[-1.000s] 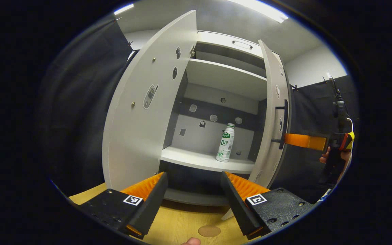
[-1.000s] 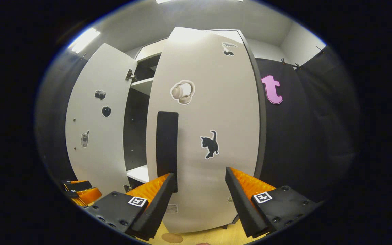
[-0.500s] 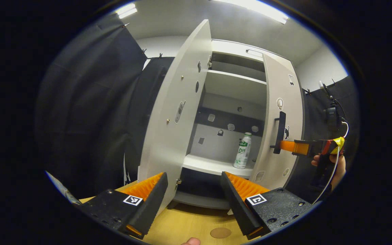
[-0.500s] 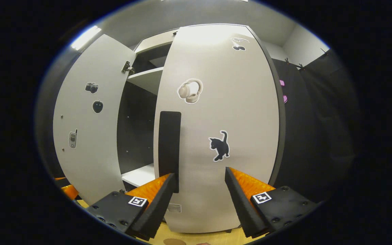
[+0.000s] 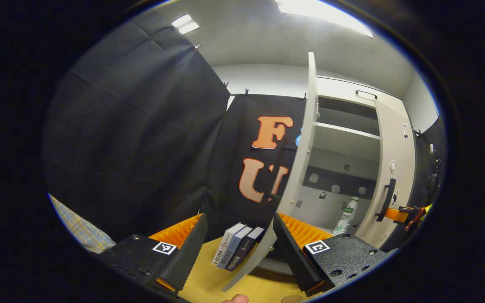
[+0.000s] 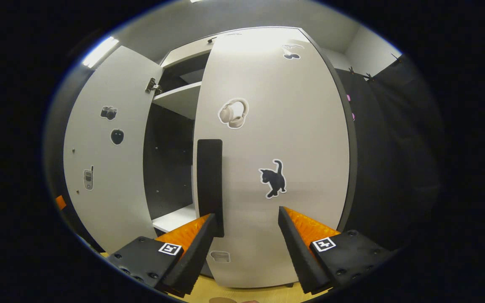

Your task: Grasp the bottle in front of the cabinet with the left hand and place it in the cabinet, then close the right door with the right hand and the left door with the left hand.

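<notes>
Right gripper (image 6: 244,219): fingers spread wide, nothing between them; tips at the outer face of the tall off-white right cabinet door (image 6: 276,139), left finger just at the foot of the flat black vertical handle (image 6: 210,185)
Step in hand, judged: closing the right door, which is nearly shut; bottle already inside
How to do it well: push flat on the panel beside the handle, following the hinge arc until the door seats; keep the finger from snagging behind the handle
Left gripper (image 5: 238,229): fingers spread, empty, off to the side of the off-white left cabinet door (image 5: 299,176), seen edge-on and wide open
Left door next: come round to its outer face, clear of the leaning grey and dark books (image 5: 236,246) on the wooden table (image 5: 209,282)
Bottle: white plastic bottle with green label (image 5: 346,216), upright on the lower white shelf, partly hidden behind the right door's edge
</notes>
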### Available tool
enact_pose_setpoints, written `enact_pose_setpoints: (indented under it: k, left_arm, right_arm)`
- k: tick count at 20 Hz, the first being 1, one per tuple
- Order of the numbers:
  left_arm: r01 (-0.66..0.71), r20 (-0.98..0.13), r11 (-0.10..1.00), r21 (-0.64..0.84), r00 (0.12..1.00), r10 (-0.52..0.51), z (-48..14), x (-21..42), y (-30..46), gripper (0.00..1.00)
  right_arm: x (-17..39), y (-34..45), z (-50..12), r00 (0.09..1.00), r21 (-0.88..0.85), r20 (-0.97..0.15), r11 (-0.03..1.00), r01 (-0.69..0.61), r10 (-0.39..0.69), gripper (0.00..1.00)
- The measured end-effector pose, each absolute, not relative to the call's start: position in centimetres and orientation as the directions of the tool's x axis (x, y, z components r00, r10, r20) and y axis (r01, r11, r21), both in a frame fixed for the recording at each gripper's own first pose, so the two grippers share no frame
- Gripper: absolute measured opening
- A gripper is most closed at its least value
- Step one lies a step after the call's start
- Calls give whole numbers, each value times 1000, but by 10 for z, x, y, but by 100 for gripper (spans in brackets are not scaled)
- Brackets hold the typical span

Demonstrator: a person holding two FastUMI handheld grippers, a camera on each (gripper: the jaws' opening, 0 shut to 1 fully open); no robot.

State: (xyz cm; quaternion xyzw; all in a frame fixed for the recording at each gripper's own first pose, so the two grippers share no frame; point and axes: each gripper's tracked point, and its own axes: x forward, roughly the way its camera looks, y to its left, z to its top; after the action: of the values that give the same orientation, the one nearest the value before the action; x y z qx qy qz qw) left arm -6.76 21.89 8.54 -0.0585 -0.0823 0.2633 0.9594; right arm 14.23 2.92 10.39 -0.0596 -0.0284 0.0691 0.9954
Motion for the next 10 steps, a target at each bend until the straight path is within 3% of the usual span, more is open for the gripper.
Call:
enact_pose_setpoints:
  k: [5, 10]
  left_arm:
    - [-510, 116, 840, -189, 837, 534, 100, -39, 260, 96]
    - [-505, 113, 854, -129, 848, 518, 102, -5, 277, 96]
  right_arm:
    - [93, 14, 89, 986, -85, 35, 983, -161, 165, 97]
    - [71, -25, 83, 996, -51, 41, 996, -79, 81, 97]
